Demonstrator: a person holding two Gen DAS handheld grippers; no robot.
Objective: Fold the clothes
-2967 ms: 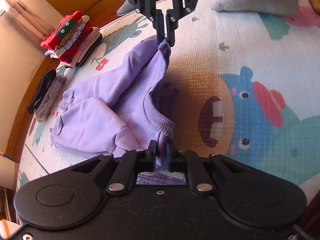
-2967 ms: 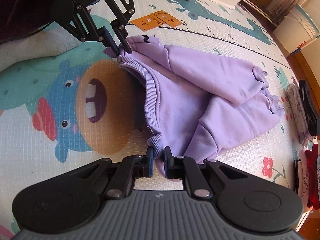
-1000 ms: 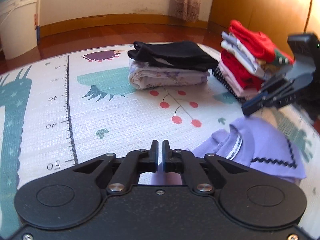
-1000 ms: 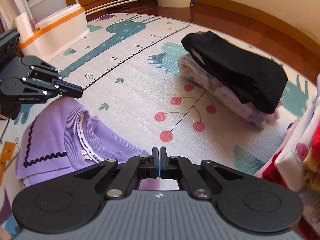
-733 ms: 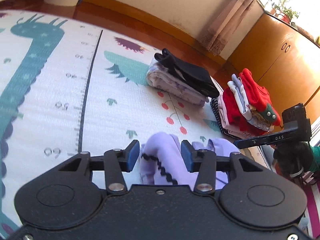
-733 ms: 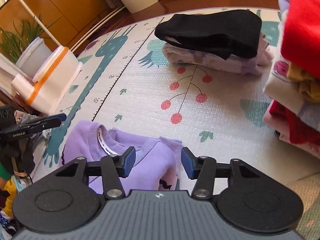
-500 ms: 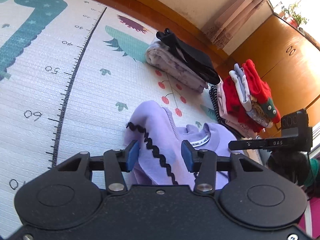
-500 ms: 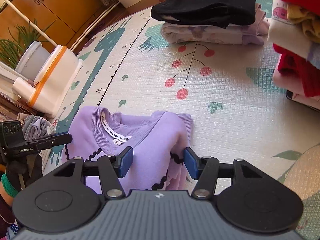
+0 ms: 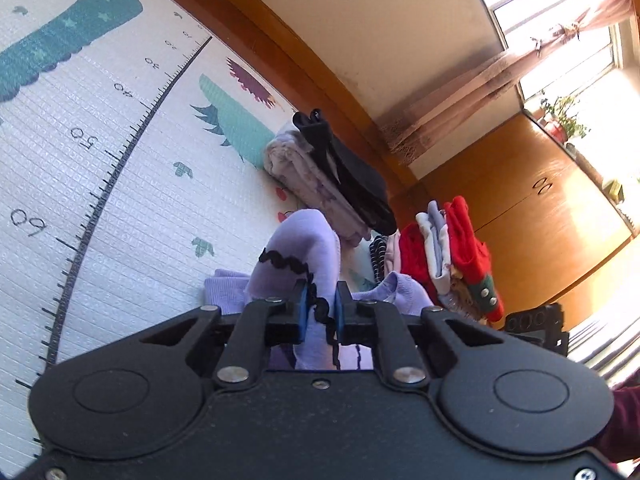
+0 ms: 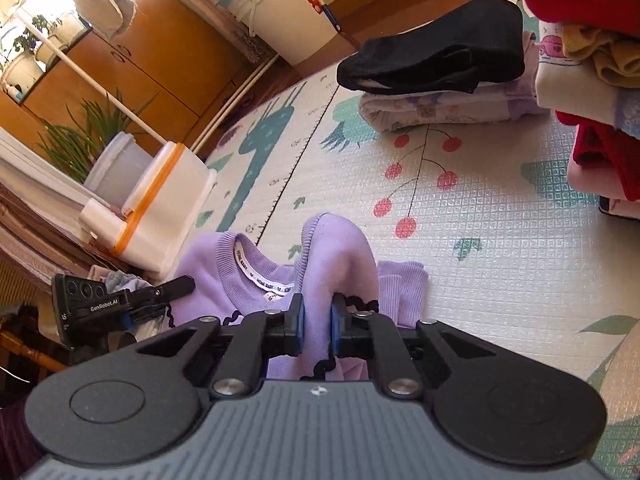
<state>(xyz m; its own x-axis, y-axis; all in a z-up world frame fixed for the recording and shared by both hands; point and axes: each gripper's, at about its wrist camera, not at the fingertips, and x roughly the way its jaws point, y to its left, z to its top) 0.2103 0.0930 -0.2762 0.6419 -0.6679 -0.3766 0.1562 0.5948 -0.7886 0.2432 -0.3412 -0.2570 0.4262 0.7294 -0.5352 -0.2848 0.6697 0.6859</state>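
Observation:
A purple sweater (image 9: 304, 236) with black wavy trim lies bunched on the play mat (image 9: 100, 168). My left gripper (image 9: 320, 300) is closing, and its blue pads press a raised fold of the sweater at the trim. In the right wrist view the sweater (image 10: 344, 248) shows its neck label facing up. My right gripper (image 10: 317, 312) is closing too, its pads pinching another raised fold beside the collar. The left gripper (image 10: 168, 288) appears at the sweater's left side in that view. The rest of the sweater is hidden under both gripper bodies.
A folded black garment on a lilac patterned one (image 10: 436, 60) lies further along the mat. A stack of red and pale clothes (image 10: 580, 40) stands at the right. A white box with an orange band (image 10: 160, 204) and a white bucket (image 10: 288, 12) stand at the left, wooden cabinets (image 9: 540, 220) behind.
Both grippers opened over the sweater's shoulders, then closed on raised folds of purple fabric. Both views have rolled and dropped closer to the mat.

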